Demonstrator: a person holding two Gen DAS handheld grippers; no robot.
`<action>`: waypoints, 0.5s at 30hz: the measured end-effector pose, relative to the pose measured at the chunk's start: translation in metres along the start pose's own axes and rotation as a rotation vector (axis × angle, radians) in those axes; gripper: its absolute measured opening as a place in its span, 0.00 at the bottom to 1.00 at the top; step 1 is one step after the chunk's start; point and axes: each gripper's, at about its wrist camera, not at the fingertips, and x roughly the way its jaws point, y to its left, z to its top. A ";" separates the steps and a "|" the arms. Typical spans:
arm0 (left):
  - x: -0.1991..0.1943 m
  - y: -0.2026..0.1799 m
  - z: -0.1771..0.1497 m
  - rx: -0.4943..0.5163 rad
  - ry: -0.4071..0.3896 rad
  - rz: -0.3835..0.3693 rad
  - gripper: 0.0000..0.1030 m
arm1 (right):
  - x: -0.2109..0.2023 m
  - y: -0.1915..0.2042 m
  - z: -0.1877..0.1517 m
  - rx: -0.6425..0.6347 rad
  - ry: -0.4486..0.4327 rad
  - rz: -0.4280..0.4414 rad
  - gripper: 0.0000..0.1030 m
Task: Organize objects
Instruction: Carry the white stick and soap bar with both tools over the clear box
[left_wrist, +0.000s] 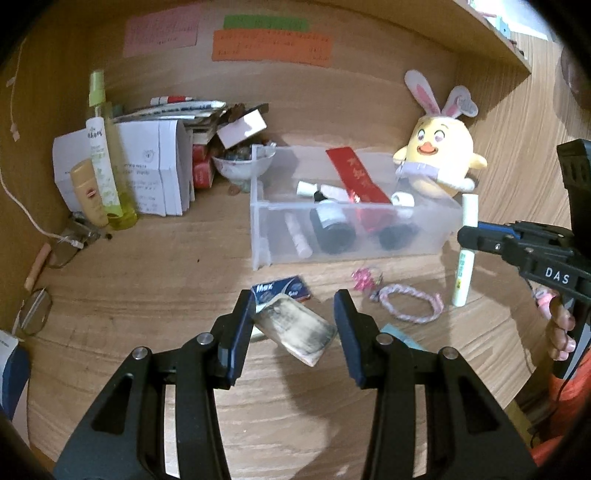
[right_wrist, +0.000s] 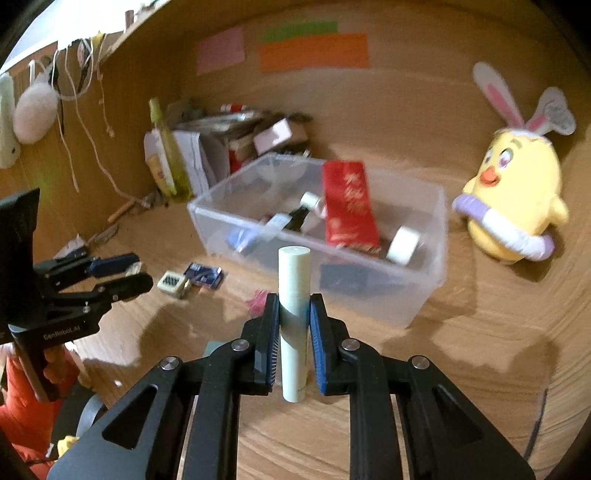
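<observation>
The right gripper (right_wrist: 293, 325) has its fingers clamped on a pale stick-shaped tube (right_wrist: 293, 295), held upright by its middle above the tabletop (right_wrist: 369, 424). The tube looks light, rigid and smooth; gripping mid-body suits it, though it could pivot if squeezed loosely. The left gripper (left_wrist: 295, 321) has its fingers apart around a small smudged rectangular block (left_wrist: 295, 334), perhaps an eraser: light, probably slightly yielding, best taken across its short sides. Whether it touches the left finger cannot be told.

Beyond lies a blue card box (left_wrist: 282, 291), a braided bracelet (left_wrist: 410, 304), then the clear plastic bin (left_wrist: 351, 251) holding bottles and a red packet (left_wrist: 356, 177).

The left view shows the tube's printed lower half and the bracelet; the right view shows its flat top end and the bin's open interior.
</observation>
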 end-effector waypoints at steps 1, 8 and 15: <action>-0.001 -0.001 0.002 0.001 -0.006 -0.005 0.43 | -0.003 -0.002 0.002 0.001 -0.010 -0.002 0.14; -0.005 -0.011 0.023 0.002 -0.045 -0.019 0.42 | -0.018 -0.015 0.018 0.018 -0.084 -0.016 0.14; -0.001 -0.015 0.047 -0.007 -0.074 -0.023 0.42 | -0.017 -0.026 0.039 0.005 -0.123 -0.042 0.14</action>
